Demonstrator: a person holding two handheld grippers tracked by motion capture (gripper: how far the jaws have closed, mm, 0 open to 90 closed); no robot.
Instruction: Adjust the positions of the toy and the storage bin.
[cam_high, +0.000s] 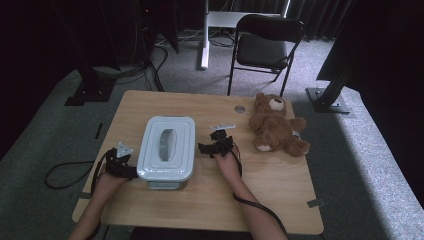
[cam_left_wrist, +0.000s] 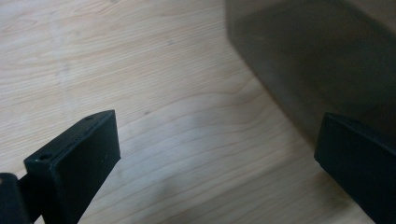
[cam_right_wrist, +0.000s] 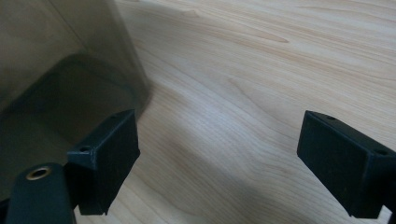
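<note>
A pale grey lidded storage box (cam_high: 166, 148) with a grey handle in its lid stands on the wooden table (cam_high: 215, 200). My left gripper (cam_high: 120, 162) sits at the box's left side, jaws wide open over bare wood; the box wall (cam_left_wrist: 322, 60) looms at the upper right of the left gripper view. My right gripper (cam_high: 212, 145) sits just off the box's right side, also open, with the box wall (cam_right_wrist: 60, 79) at the left of the right gripper view. A brown teddy bear (cam_high: 275, 125) lies on the table's far right.
A black folding chair (cam_high: 265, 45) stands beyond the table. Black stand bases (cam_high: 90, 90) flank the far corners. A cable (cam_high: 65, 172) trails off the table's left edge. Bare wood lies in front of the box.
</note>
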